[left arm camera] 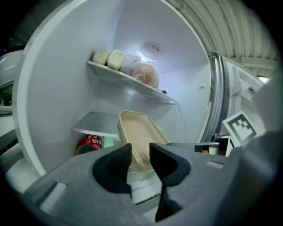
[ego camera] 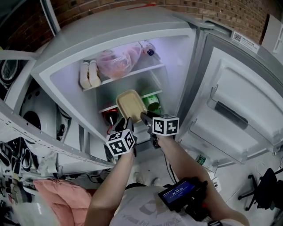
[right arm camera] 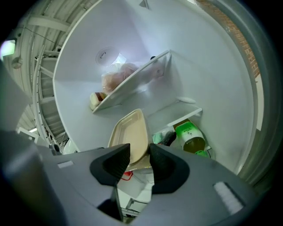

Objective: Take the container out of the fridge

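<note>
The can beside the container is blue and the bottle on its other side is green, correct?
Not quite: the can is red, not blue, as the left gripper view shows. The bottle on the other side of the container is green.

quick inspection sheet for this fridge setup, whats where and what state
surface: white fridge shelves, lit inside
job's things: beige-lidded container, tilted, at the lower shelf's front
clutter: pink bag, two pale rolls, red can, green bottle
grippers: left gripper shut on container rim; right gripper has the rim between its jaws, grip unclear
cables: thin dark lead, likely, below the forearm
surroundings: open door, brick wall, pink cloth
</note>
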Available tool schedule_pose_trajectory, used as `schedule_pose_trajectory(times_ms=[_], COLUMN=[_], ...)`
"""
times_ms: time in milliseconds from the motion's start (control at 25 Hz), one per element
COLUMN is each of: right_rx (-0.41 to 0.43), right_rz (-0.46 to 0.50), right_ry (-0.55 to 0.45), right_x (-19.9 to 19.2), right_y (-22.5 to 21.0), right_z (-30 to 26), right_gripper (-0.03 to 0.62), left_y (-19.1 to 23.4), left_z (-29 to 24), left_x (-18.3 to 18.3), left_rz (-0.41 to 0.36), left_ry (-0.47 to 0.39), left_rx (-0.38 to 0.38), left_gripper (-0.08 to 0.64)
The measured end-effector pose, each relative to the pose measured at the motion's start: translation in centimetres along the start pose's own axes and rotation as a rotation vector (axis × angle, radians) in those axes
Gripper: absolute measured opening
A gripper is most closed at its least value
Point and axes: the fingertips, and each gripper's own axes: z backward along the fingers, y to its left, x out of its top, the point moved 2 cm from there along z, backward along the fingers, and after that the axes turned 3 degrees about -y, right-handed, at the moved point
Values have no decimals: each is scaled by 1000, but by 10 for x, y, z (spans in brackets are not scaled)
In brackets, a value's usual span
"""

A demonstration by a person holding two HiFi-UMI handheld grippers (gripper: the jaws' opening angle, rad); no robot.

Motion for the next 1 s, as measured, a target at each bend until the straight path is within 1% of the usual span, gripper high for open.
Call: schedule_pose_trajectory(times_ms=[120,280,600,840,1000], right_rx=[-3,-23,-109,-166,-212], right_rz=[-4,2,3,-15,-29], right_ry=[-5,-18,-27,-51,-69], right_x=[-8,-17,-43,-66,-79], right_y=[6,11,28,43,45], right_z=[8,19,48,63,81], right_gripper=[149,147,143,141,141], left_y=[0,-1,-2,2,-4], left_z=[10,20,48,71,81], left_x=[-5,-13,-32,-43,-55], left_rz=[-9,-15,-11,-31,-46], left_ry=[1,5,40,66,94], left_rx=[-9,-38,-127,-193,-245], left_gripper=[127,127,127,127,127])
